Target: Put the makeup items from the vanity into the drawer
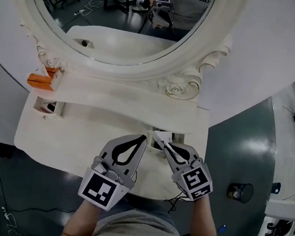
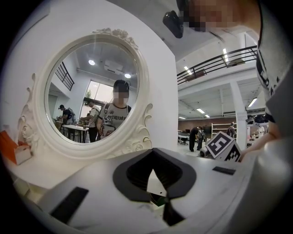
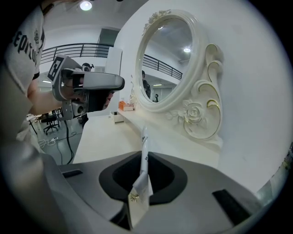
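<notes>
My right gripper (image 1: 162, 140) is shut on a slim white makeup tube (image 1: 157, 137) with dark print. It holds the tube over the middle of the white vanity top (image 1: 68, 136), just in front of the raised shelf. In the right gripper view the tube (image 3: 143, 153) stands upright between the jaws, its flat white end with a gold mark towards the camera. My left gripper (image 1: 143, 139) sits close beside it on the left, fingertips together and nothing between them. A small dark gap shows under the two grippers' tips; I cannot tell what it is.
A big oval mirror (image 1: 115, 18) in an ornate white frame rises behind the shelf. At the shelf's left end lies an orange box (image 1: 41, 81), with a small open drawer (image 1: 48, 106) just below it. A dark round can (image 1: 240, 192) stands on the floor at right.
</notes>
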`<state>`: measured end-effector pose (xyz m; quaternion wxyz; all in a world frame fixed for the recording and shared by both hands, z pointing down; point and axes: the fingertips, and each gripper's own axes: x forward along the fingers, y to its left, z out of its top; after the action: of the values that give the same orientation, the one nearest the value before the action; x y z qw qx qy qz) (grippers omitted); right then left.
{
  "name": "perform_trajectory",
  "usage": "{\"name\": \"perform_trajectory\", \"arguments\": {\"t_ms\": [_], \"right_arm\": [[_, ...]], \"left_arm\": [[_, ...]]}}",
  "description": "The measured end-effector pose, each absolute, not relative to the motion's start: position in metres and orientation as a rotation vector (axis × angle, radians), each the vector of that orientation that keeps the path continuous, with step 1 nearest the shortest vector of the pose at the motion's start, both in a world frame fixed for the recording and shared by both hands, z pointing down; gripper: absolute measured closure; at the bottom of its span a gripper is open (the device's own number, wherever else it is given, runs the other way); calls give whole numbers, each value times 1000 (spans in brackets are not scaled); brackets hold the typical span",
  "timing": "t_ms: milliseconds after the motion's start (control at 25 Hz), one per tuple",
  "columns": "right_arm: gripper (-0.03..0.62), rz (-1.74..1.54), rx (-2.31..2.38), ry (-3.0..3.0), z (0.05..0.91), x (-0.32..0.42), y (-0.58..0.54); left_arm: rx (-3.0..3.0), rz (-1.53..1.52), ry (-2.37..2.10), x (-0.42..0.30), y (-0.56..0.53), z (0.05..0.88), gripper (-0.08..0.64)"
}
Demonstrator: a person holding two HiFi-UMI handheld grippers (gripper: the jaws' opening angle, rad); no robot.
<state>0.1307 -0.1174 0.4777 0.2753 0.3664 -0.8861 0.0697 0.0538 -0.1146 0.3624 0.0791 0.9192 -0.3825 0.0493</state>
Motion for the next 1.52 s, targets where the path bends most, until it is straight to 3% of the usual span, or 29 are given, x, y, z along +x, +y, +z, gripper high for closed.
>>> {"name": "perform_trajectory", "arguments": {"t_ms": [1520], "right_arm": [[534, 102, 865, -2067, 538, 150, -148]], "left_arm": [[2729, 151, -1186, 52, -131, 364, 546]]}}
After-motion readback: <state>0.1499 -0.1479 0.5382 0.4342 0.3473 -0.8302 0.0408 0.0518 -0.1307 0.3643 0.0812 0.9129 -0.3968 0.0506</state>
